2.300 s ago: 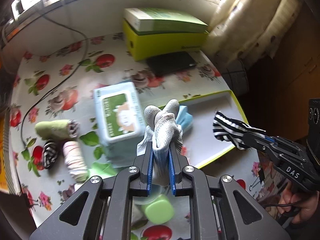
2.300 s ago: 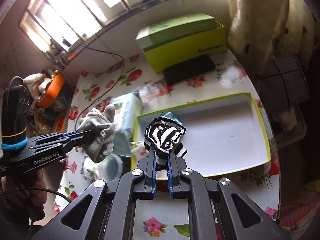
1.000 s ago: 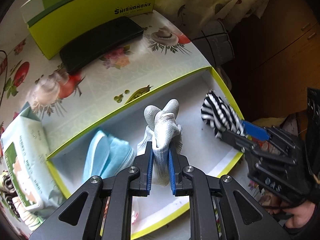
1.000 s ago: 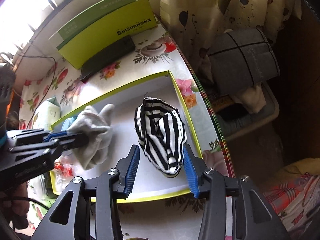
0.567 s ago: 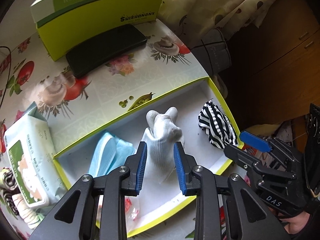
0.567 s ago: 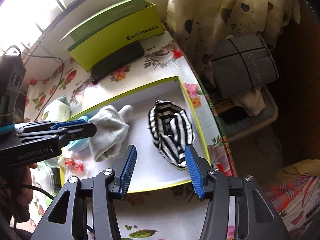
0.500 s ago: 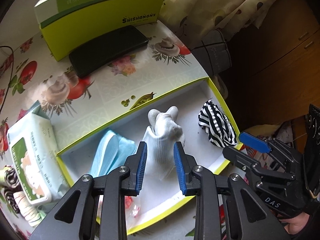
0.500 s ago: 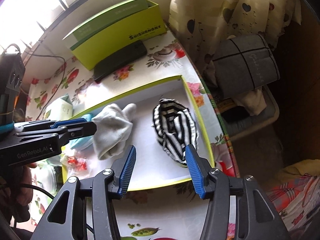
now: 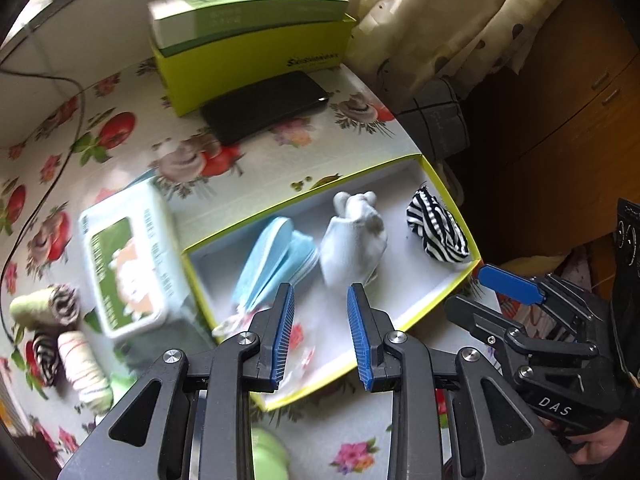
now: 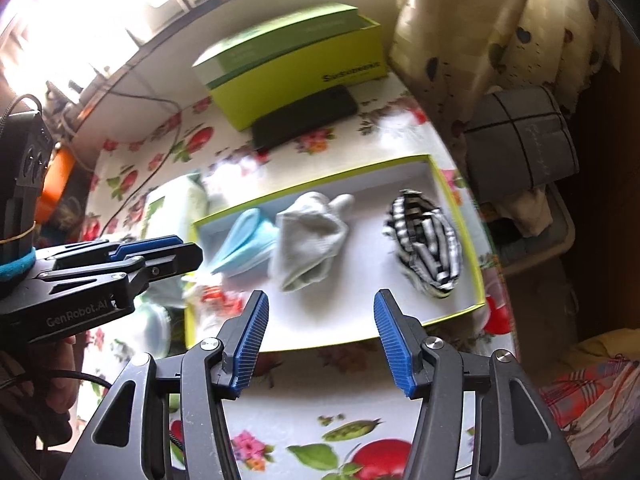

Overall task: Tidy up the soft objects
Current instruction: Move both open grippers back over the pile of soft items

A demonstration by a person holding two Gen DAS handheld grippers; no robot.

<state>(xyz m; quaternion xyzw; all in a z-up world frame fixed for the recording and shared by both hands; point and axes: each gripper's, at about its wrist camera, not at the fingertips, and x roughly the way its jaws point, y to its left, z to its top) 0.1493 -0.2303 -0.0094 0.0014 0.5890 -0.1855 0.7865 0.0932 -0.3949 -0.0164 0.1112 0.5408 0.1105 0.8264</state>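
Observation:
A shallow yellow-rimmed white tray [image 9: 440, 184] [image 10: 478, 280] holds a blue folded cloth [image 9: 276, 256] [image 10: 244, 244], a grey-white sock bundle [image 9: 354, 240] [image 10: 310, 236] and a black-and-white striped sock bundle [image 9: 436, 228] [image 10: 428, 240]. My left gripper [image 9: 320, 308] is open and empty, above the tray's near edge, short of the grey-white bundle. My right gripper [image 10: 320, 312] is open and empty, above the tray's front edge. Rolled socks [image 9: 60, 332] lie on the table at far left.
A wet-wipes pack [image 9: 124, 264] lies left of the tray. A lime-green box [image 9: 248, 36] [image 10: 296, 64] with a black phone [image 9: 264, 104] [image 10: 304, 120] before it stands at the back. A cable [image 9: 44, 152] runs along the left. The table edge drops off right of the tray.
Both grippers opened and let go of their sock bundles, which now lie in the tray. Both grippers have since drawn back and up from the tray.

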